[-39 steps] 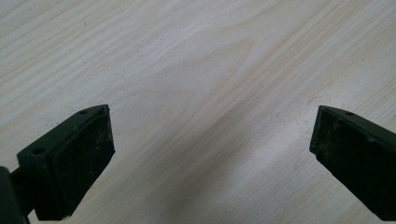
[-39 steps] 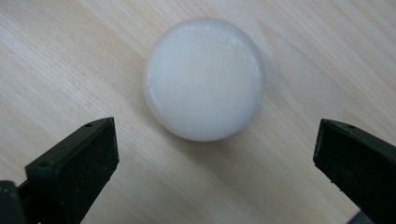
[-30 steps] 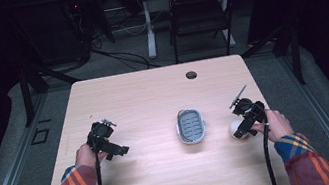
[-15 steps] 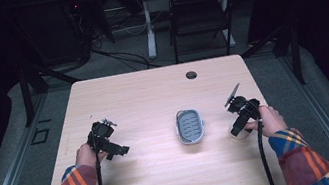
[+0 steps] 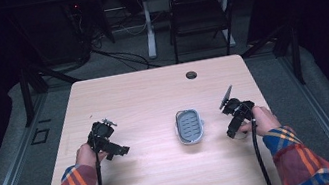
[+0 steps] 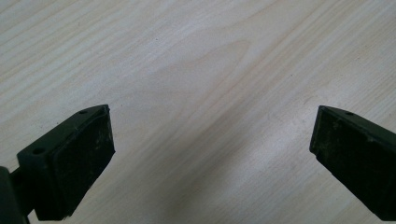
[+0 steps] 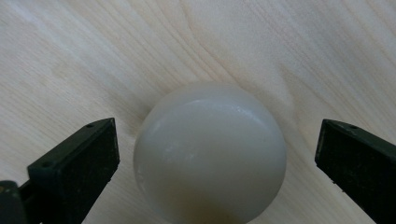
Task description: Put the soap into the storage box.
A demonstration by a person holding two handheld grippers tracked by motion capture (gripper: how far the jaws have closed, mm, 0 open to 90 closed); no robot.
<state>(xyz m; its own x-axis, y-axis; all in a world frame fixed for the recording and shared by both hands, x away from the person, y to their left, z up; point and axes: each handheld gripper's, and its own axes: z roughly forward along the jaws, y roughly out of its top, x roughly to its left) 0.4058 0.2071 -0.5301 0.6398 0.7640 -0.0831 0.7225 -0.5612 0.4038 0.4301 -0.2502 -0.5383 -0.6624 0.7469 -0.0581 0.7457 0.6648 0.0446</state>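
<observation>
A smooth white rounded object (image 7: 210,140) lies on the wooden table (image 5: 152,94), seen close up in the right gripper view. My right gripper (image 7: 217,161) stands open over it, one jaw on each side, neither touching it. In the high view that right gripper (image 5: 232,133) is at the table's right, covering the white object. A grey oval ribbed dish (image 5: 178,128) lies in the middle, a little left of it. At the table's left my left gripper (image 5: 120,151) is open, and the left gripper view has bare wood between its jaws (image 6: 212,154).
A dark round cable hole (image 5: 191,75) sits near the table's far edge. Beyond the table stand a black folding chair (image 5: 200,15) and a white desk leg (image 5: 147,24). Cables trail from both grippers toward the near edge.
My right gripper has shifted a little left and now covers the white object, which showed beside it a second ago. The left gripper has stayed put.
</observation>
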